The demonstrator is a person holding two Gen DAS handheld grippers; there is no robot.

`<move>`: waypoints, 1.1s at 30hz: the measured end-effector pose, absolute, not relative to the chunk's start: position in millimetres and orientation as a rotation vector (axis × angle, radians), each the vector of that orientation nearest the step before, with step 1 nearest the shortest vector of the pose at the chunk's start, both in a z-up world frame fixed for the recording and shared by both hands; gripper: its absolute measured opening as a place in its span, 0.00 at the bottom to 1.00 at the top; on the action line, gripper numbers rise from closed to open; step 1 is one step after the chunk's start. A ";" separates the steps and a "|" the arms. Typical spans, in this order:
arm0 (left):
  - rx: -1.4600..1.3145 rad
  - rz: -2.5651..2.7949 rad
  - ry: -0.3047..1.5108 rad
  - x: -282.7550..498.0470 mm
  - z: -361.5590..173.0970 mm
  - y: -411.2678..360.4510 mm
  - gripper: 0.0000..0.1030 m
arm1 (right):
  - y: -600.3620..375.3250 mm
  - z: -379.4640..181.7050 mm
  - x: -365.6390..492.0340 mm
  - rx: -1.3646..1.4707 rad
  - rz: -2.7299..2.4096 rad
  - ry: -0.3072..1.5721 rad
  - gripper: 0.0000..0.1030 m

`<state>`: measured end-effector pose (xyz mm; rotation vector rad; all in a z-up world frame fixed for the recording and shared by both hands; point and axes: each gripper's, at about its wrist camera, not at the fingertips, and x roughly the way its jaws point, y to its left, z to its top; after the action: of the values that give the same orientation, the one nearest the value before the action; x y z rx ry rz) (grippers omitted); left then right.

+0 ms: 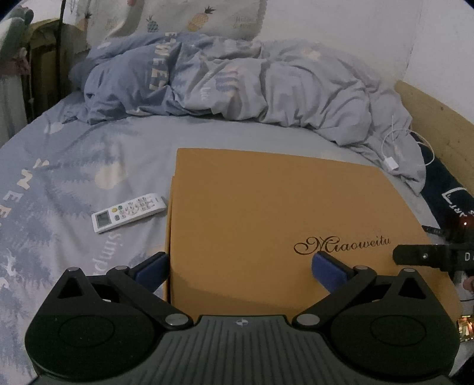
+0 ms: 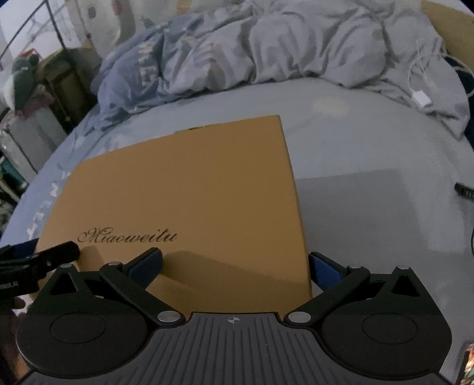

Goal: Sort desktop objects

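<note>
A flat tan cardboard box [image 1: 260, 213] with "Miaoweitu" in script lies on the bed; it also shows in the right wrist view [image 2: 183, 192]. My left gripper [image 1: 240, 268] is open, straddling the box's near left edge, one blue pad [image 1: 151, 271] off the box and the other above its lid. My right gripper [image 2: 235, 265] is open, straddling the box's near right edge. A white remote control [image 1: 129, 211] lies on the sheet left of the box. Each gripper's black finger shows at the edge of the other view.
A crumpled blue-grey duvet [image 1: 237, 80] is heaped at the back of the bed. A white charging cable [image 1: 397, 151] lies at the right by the wooden bed frame [image 1: 438, 118]. A pineapple-print pillow [image 1: 189, 17] is behind. A dark cloth [image 1: 447, 189] lies at the right.
</note>
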<state>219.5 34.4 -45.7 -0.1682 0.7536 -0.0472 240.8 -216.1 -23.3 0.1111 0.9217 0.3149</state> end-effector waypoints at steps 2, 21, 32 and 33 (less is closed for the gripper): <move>-0.172 -0.054 0.754 219.0 -45.2 36.4 1.00 | -212.6 -20.4 243.5 0.089 0.315 0.918 1.00; -0.175 -0.066 0.734 200.9 -45.2 44.5 1.00 | -221.8 -34.2 220.8 0.066 0.325 0.950 1.00; -0.233 -0.091 0.768 194.5 -49.2 53.3 1.00 | -230.7 -37.5 213.3 0.124 0.376 0.995 1.00; -0.233 -0.100 0.773 194.8 -49.7 52.9 1.00 | -229.2 -35.5 212.1 0.121 0.383 0.990 1.00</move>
<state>194.8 52.9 -49.7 -0.2334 0.7725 -0.0997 212.1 -229.2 -35.5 0.1207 0.9895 0.3828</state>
